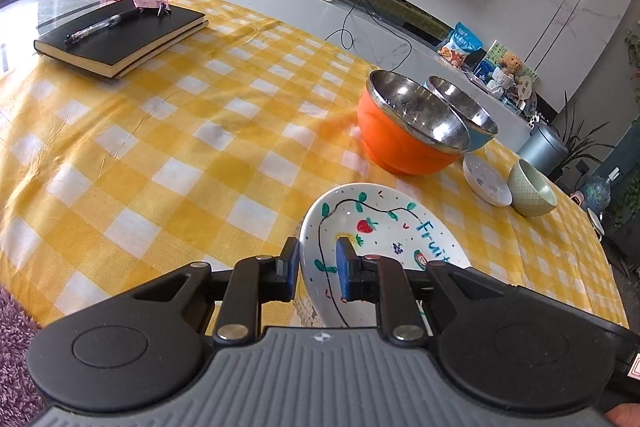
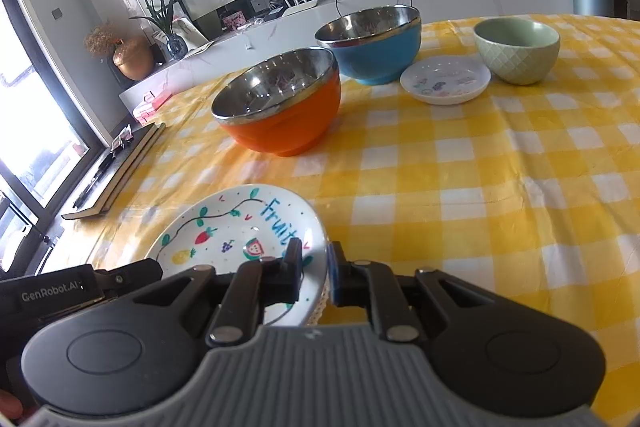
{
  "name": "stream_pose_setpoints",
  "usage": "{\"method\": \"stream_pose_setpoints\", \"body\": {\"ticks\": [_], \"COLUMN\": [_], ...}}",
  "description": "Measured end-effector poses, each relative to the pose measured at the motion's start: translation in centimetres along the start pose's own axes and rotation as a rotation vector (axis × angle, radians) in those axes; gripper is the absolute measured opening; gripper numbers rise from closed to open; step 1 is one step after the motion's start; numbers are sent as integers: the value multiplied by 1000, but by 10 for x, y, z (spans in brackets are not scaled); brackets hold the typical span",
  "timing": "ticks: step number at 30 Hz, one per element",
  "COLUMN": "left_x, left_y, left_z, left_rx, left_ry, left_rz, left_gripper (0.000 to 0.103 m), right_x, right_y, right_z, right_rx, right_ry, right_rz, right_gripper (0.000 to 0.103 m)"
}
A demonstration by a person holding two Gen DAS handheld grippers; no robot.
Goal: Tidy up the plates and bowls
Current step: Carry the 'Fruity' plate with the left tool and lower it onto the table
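Left gripper (image 1: 319, 269) sits at the near edge of the table; its jaws are clamped on the rim of the fruit plate (image 1: 380, 227), one finger outside the rim, the blue-padded finger on the painted face; the plate tilts up off the cloth in the left wrist view.

Right gripper (image 2: 313, 273) is on the same fruit plate (image 2: 240, 227) at its right near rim; jaws closed on the rim, left finger over the painted face, right finger outside and below the edge; both grippers thus grip one plate from opposite sides.

Plate position: near edge of the table, on the yellow checked tablecloth (image 2: 480, 187), well apart from the other dishes.

Other dishes, right wrist view: orange bowl (image 2: 280, 107) with steel lining, beyond the plate; blue bowl (image 2: 372, 43) just behind it to the right, the two appear to touch or nearly so, cannot tell which; small saucer (image 2: 445, 79) just beside the blue bowl; green bowl (image 2: 516, 51) just right of the saucer; all upright.

Left wrist view: black notebook (image 1: 120, 35) at the far left of the table; a pen (image 1: 102, 25) lies on its cover.
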State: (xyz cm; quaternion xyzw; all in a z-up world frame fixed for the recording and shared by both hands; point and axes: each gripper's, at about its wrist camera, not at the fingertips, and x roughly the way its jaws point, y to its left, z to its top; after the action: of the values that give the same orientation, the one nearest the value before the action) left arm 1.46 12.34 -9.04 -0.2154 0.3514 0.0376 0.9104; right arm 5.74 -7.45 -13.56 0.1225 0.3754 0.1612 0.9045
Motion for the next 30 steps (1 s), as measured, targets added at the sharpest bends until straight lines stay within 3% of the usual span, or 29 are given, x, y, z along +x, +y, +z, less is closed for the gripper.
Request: {"method": "stream_pose_setpoints", "body": {"ticks": [30], "left_x": [10], "left_y": [-14], "left_z": [-5], "left_rx": [112], "left_ry": [37], "left_rz": [100], "left_gripper": [21], "right_x": [4], "right_y": [22], "right_z": [-3], "right_rx": [-156], "right_ry": [-21], "right_rz": [-92], "right_gripper": [12]}}
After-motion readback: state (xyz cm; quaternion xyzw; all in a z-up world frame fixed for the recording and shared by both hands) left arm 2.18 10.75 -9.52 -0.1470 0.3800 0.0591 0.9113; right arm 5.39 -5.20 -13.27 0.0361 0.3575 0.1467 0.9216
